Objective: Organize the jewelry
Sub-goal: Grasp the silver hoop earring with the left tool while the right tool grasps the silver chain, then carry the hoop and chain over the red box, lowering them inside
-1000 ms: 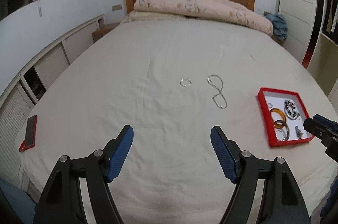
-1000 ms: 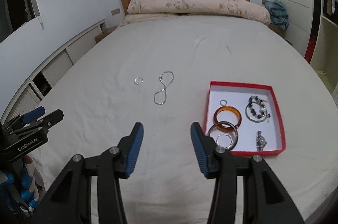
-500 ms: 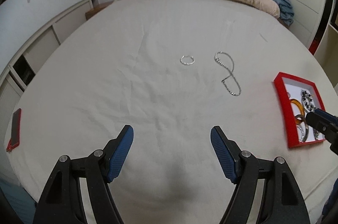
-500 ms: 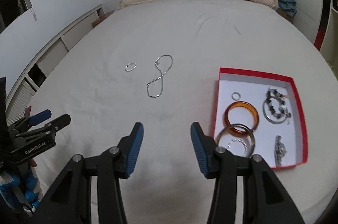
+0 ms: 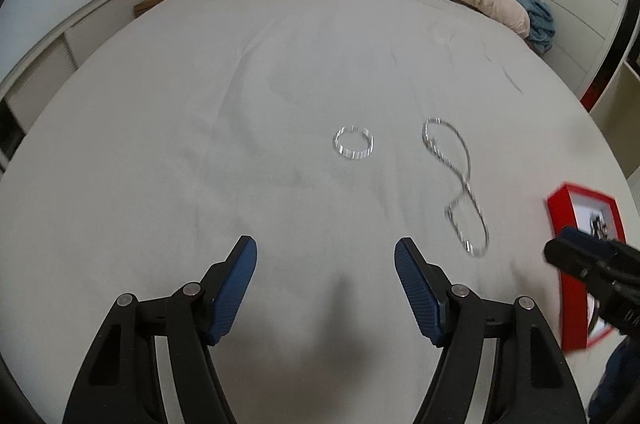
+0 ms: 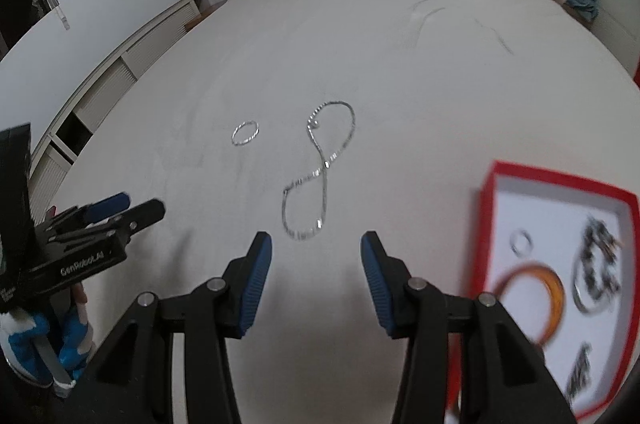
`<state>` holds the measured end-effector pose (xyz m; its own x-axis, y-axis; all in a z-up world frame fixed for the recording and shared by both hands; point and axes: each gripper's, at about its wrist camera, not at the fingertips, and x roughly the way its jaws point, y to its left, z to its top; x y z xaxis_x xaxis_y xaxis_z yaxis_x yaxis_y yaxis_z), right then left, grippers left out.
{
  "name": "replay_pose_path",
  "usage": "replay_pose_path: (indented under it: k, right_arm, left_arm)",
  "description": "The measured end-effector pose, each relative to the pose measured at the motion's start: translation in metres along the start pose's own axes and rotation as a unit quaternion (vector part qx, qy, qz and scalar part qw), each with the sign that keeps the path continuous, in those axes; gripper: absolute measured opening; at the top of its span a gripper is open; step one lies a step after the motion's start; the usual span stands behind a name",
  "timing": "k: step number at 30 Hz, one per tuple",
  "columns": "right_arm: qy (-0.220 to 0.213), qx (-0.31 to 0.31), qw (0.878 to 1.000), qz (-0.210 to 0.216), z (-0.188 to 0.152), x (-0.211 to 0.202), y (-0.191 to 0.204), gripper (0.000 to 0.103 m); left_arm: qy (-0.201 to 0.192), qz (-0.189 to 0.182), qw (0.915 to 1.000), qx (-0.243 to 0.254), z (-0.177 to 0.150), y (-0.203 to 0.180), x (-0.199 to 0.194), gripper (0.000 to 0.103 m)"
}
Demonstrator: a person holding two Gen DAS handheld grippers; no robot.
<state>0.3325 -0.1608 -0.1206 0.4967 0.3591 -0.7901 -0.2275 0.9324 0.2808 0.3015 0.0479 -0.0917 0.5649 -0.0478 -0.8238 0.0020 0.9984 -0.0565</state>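
Both grippers have dropped closer to the silver chain necklace: the left gripper empty with jaws narrowing, the right gripper half open and empty, so a pickup toward the red tray looks near.

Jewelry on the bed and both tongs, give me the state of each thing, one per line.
Silver ring: loose on the sheet, untouched.
Silver chain: lying in a figure-eight on the sheet, outside the tray.
Red tray: uncovered, already holding bangles and other pieces.
Left tongs: empty, jaws closing.
Right tongs: open, empty.
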Motion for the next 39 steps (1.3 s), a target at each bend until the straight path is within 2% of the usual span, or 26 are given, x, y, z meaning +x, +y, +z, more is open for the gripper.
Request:
replay_pose_path:
  k: [4,9,11,15,24,27,29,30,39]
  right_arm:
    - [0.006,0.003,1.0,0.007,0.019,0.029,-0.005,0.045]
    - [0.011,0.0,1.0,0.017,0.036,0.06,-0.007,0.045]
    - [0.014,0.001,1.0,0.021,0.041,0.071,-0.008,0.045]
    - [0.024,0.001,0.999,0.023,0.046,0.093,-0.01,0.045]
    - [0.03,-0.022,0.999,0.01,0.046,0.118,-0.001,0.043]
    - [0.029,-0.032,0.999,0.0,0.046,0.122,0.0,0.033]
    - [0.028,-0.025,0.999,0.004,0.047,0.12,-0.004,0.009]
    - [0.028,-0.017,0.999,0.011,0.047,0.12,-0.007,0.004]
    - [0.002,-0.015,0.999,0.031,0.044,0.093,0.0,0.002]
  left_arm:
    - [0.008,-0.017,0.9998,-0.002,0.027,0.004,0.032,0.061]
    - [0.018,-0.039,0.9991,-0.003,0.049,0.004,0.063,0.042]
    - [0.023,-0.044,0.9988,0.002,0.053,0.002,0.072,0.037]
    - [0.038,-0.049,0.998,0.01,0.057,0.0,0.089,0.02]
    - [0.036,-0.039,0.9983,0.026,0.057,-0.002,0.099,0.008]
    - [0.028,-0.039,0.9985,0.026,0.054,0.0,0.098,0.005]
    - [0.022,-0.035,0.9988,0.027,0.053,0.002,0.094,0.005]
    - [0.021,-0.035,0.9988,0.027,0.056,0.003,0.096,0.005]
    - [0.005,-0.035,0.9993,0.014,0.044,0.007,0.067,0.003]
